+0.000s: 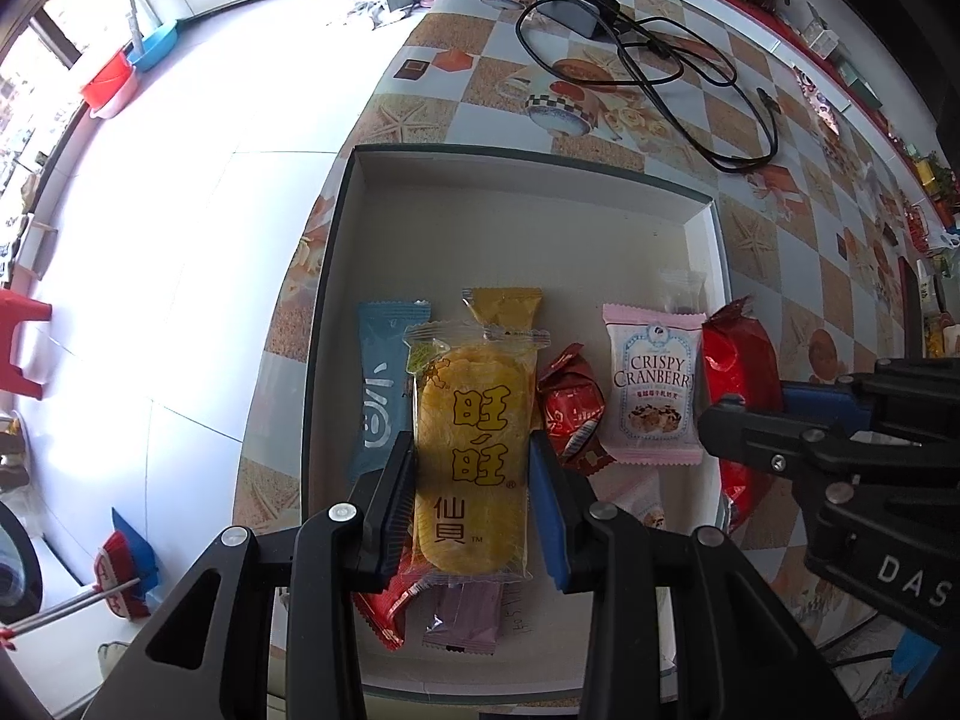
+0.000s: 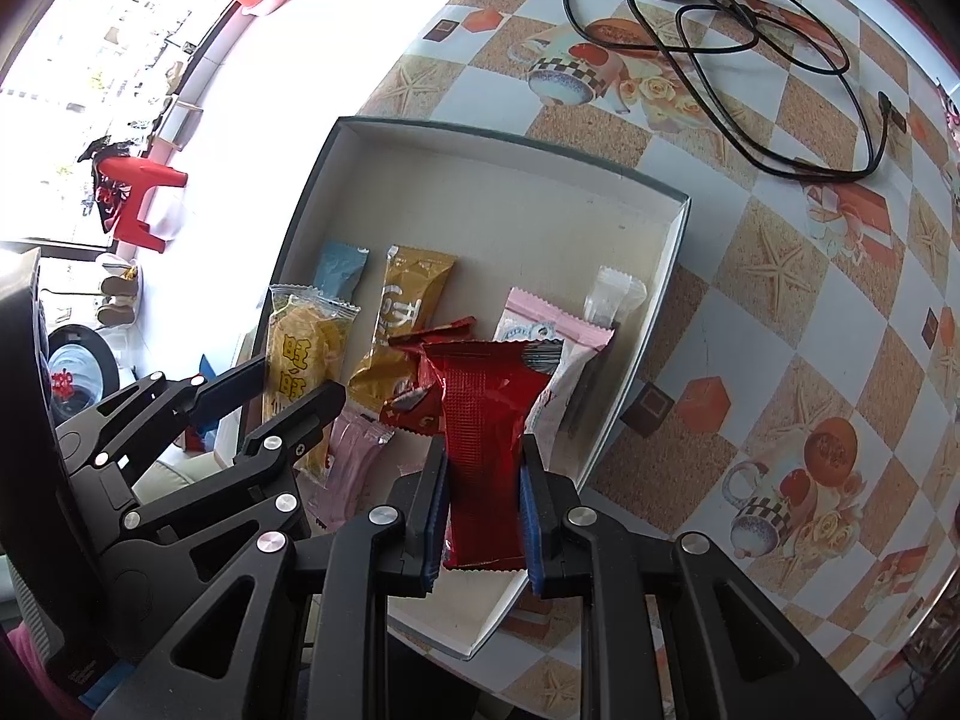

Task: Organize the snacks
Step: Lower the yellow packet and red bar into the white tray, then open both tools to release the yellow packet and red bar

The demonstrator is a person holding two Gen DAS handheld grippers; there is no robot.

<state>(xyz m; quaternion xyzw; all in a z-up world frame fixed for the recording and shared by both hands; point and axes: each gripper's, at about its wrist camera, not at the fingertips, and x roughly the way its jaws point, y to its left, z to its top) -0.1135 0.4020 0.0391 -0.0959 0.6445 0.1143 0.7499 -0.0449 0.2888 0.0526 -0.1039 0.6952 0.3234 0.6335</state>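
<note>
A shallow white box with a dark rim (image 1: 528, 156) (image 2: 510, 138) lies on the patterned table. My left gripper (image 1: 471, 462) (image 2: 297, 384) points straight down over the box, shut on a yellow rice-cracker packet (image 1: 468, 420) (image 2: 294, 348). My right gripper (image 2: 483, 462) (image 1: 738, 420) is shut on a shiny red packet (image 2: 486, 420) (image 1: 735, 360) over the box's right side. In the box lie a blue packet (image 1: 384, 372), a gold packet (image 1: 504, 303), a small red packet (image 1: 570, 408), a pink cranberry packet (image 1: 654, 384) and a purple packet (image 1: 462, 618).
A black charger with a looped cable (image 1: 630, 42) (image 2: 750, 30) lies on the table beyond the box. The table's left edge runs close beside the box, with white floor tiles (image 1: 180, 240) below. A red stool (image 2: 144, 192) stands on the floor.
</note>
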